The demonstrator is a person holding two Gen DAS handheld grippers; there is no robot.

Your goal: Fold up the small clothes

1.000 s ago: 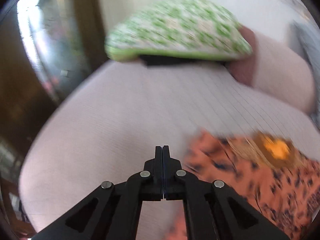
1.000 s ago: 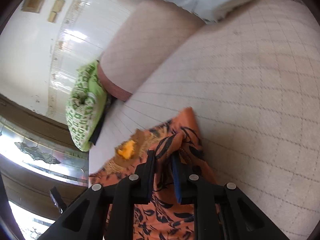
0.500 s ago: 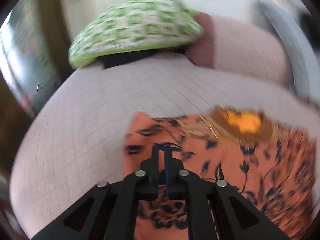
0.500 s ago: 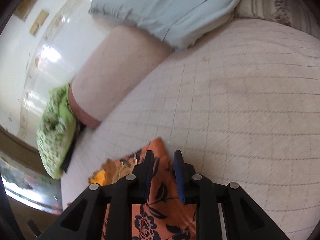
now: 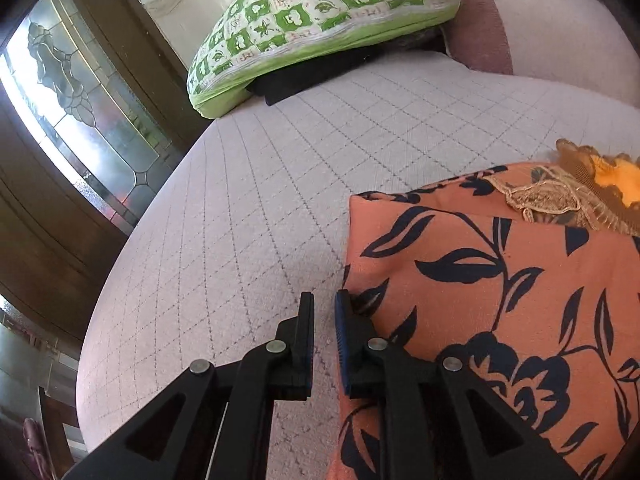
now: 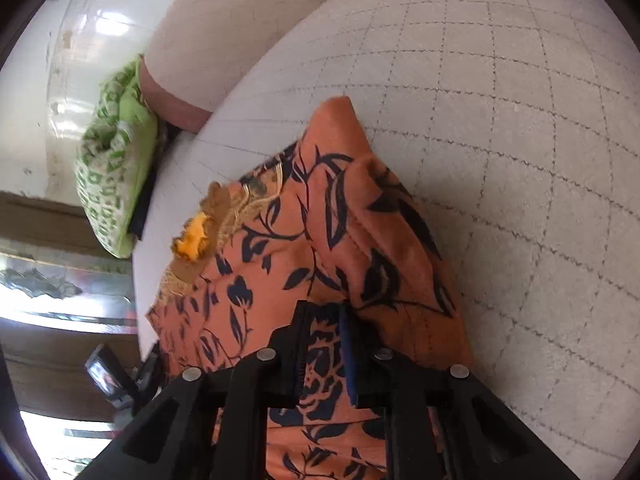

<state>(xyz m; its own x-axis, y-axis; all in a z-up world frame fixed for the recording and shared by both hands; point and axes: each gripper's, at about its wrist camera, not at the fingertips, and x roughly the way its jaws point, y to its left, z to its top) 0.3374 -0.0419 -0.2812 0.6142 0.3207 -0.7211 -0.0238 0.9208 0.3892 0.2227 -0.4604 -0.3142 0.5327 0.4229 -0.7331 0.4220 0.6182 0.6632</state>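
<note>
An orange garment with a dark blue floral print (image 5: 500, 280) lies on the quilted pale bed; its gold-embroidered neckline (image 5: 580, 196) lies at its far end. My left gripper (image 5: 324, 300) is open with a narrow gap, empty, just off the garment's left edge; its right finger touches the fabric edge. In the right wrist view the same garment (image 6: 320, 220) lies folded with a raised ridge. My right gripper (image 6: 324, 308) is partly open over the garment, with fabric showing between the jaws.
A green-and-white patterned pillow (image 5: 320, 12) lies on a black item at the bed's far end, also in the right wrist view (image 6: 116, 176). A pink bolster (image 5: 560, 40) lies behind. The bed edge (image 5: 120, 260) drops toward a wooden door with glass (image 5: 80, 100).
My left gripper has opened slightly and shifted left off the garment to its edge. My right gripper has drawn back over the garment, which now lies bunched in front of it.
</note>
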